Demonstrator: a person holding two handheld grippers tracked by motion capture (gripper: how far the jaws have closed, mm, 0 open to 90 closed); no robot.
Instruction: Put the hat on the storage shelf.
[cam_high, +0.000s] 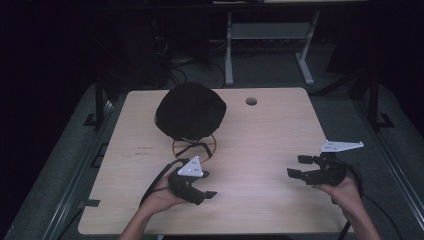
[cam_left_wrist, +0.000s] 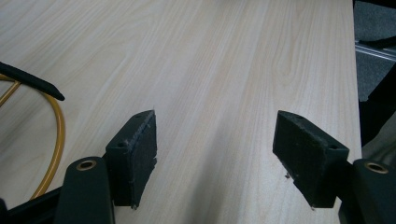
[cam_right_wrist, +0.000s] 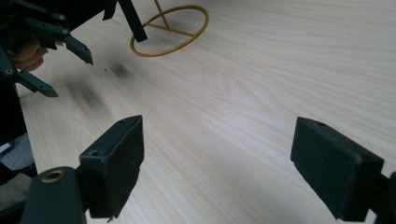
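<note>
A black hat (cam_high: 191, 111) sits on a gold wire stand (cam_high: 195, 146) at the back middle of the wooden table (cam_high: 260, 135). My left gripper (cam_high: 209, 184) hovers just in front of the stand, jaws open, nothing between them. In the left gripper view the left gripper (cam_left_wrist: 215, 119) faces bare wood, with the stand's ring (cam_left_wrist: 60, 130) and a black strap (cam_left_wrist: 32, 84) at the left. My right gripper (cam_high: 295, 166) is at the table's right, also open and empty. In the right gripper view the right gripper (cam_right_wrist: 217, 123) points across the table toward the ring (cam_right_wrist: 159, 55) and the left gripper (cam_right_wrist: 70, 74).
A round cable hole (cam_high: 251, 101) lies at the back of the table. Behind the table stand a grey metal frame (cam_high: 270, 35) and loose cables (cam_high: 175, 70) on the floor. Each gripper trails a black cable toward the front edge.
</note>
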